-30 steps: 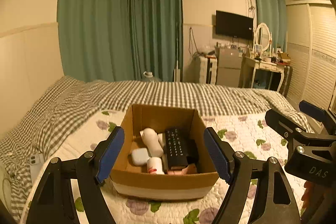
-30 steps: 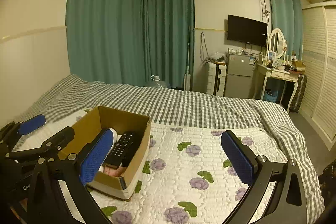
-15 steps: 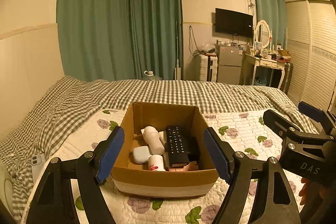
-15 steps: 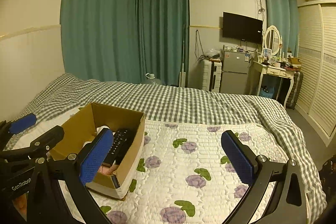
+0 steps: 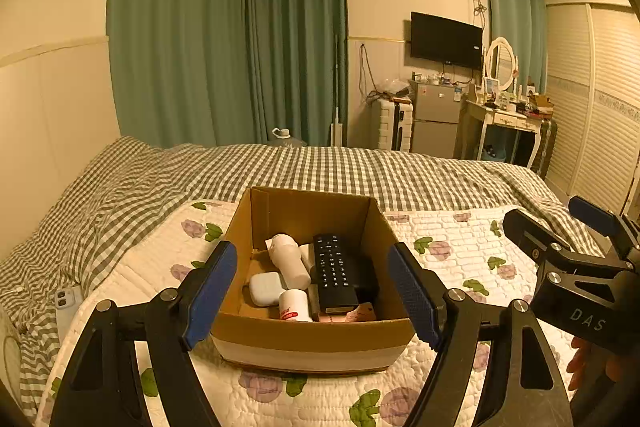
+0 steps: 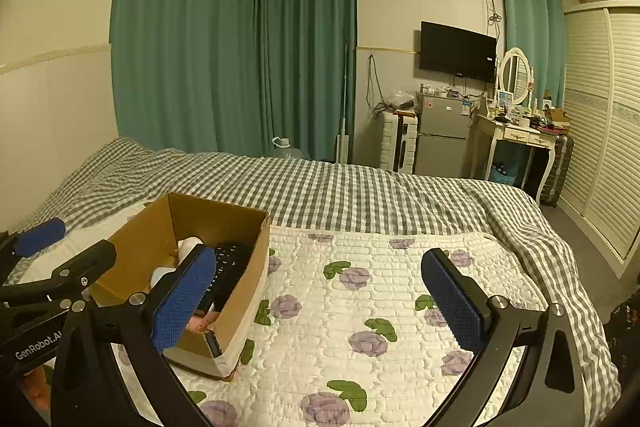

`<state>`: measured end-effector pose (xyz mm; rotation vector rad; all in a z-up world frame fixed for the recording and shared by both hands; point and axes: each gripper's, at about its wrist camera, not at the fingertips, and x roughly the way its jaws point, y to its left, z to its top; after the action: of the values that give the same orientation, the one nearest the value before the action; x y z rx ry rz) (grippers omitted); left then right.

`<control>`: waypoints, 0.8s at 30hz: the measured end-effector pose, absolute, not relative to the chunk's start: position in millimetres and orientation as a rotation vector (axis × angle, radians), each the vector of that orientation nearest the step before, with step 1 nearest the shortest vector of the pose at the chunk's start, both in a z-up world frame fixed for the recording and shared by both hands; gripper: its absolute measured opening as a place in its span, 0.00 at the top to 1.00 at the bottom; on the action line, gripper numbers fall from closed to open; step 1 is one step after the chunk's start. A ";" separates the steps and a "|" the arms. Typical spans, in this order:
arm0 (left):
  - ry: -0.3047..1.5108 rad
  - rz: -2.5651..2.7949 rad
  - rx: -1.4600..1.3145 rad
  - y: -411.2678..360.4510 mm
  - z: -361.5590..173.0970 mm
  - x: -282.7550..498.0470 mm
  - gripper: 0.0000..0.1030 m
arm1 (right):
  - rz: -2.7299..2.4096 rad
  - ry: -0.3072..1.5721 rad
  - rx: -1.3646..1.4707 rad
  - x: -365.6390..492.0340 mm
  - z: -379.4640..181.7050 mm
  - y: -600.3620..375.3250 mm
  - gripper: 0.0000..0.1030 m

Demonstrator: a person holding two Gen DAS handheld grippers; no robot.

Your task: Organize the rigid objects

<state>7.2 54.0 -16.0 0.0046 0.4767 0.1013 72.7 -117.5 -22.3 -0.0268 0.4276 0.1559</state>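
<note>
Left wrist, box [image 5: 312, 341] between tool [image 5: 316, 293] pads

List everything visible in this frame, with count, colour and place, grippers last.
cardboard box: one, brown, on the floral quilt.
remote control: one, black, inside the box, right side.
bottles: two, white, lying in the box.
small case: one, white, in the box, left side.
floral quilt: one, white with purple flowers, on the bed.
checked blanket: one, grey and white, beyond the quilt.
curtains: green, back wall.
television: one, black, wall-mounted.
left gripper: open, blue pads, either side of the box.
right gripper: open, blue pads, above the quilt.
</note>
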 end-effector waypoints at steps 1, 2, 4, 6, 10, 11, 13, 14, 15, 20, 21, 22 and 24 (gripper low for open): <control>0.476 0.100 0.002 54.6 -15.9 7.3 0.22 | 0.155 0.428 -0.026 72.7 -22.3 -117.8 0.00; 0.476 0.102 0.001 55.1 -15.8 7.4 0.22 | 0.154 0.429 -0.027 73.1 -22.2 -118.0 0.00; 0.477 0.101 0.000 55.8 -16.0 7.7 0.22 | 0.148 0.428 -0.028 73.6 -22.9 -118.4 0.00; 0.476 0.101 0.001 55.9 -16.1 7.7 0.22 | 0.146 0.433 -0.028 74.2 -23.6 -118.8 0.00; 0.474 0.095 0.006 55.4 -16.1 7.5 0.22 | 0.143 0.437 -0.029 74.7 -24.9 -117.9 0.00; 0.474 0.089 0.007 55.2 -16.5 7.6 0.22 | 0.144 0.438 -0.030 74.8 -24.8 -117.8 0.00; 0.473 0.086 0.009 54.6 -16.6 7.7 0.22 | 0.144 0.439 -0.032 74.7 -25.2 -117.7 0.00; 0.472 0.087 0.010 54.5 -16.7 7.7 0.22 | 0.143 0.439 -0.033 74.9 -25.4 -117.7 0.00; 0.472 0.089 0.009 54.5 -16.6 7.6 0.22 | 0.143 0.440 -0.034 74.6 -25.8 -118.1 0.00; 0.468 0.087 0.009 54.8 -16.6 6.9 0.22 | 0.142 0.447 -0.034 75.4 -27.3 -118.2 0.00; 0.468 0.086 0.008 54.9 -16.7 6.8 0.22 | 0.141 0.447 -0.035 75.5 -27.5 -118.2 0.00; 0.468 0.087 0.007 55.0 -16.4 6.7 0.22 | 0.140 0.449 -0.036 75.8 -27.7 -118.2 0.00; 0.468 0.087 0.005 55.5 -16.1 6.8 0.22 | 0.140 0.450 -0.037 75.7 -27.6 -118.1 0.00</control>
<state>6.8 55.5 -16.1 0.0054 0.4684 0.0874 75.7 -118.1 -27.6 -0.0371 0.4499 0.1402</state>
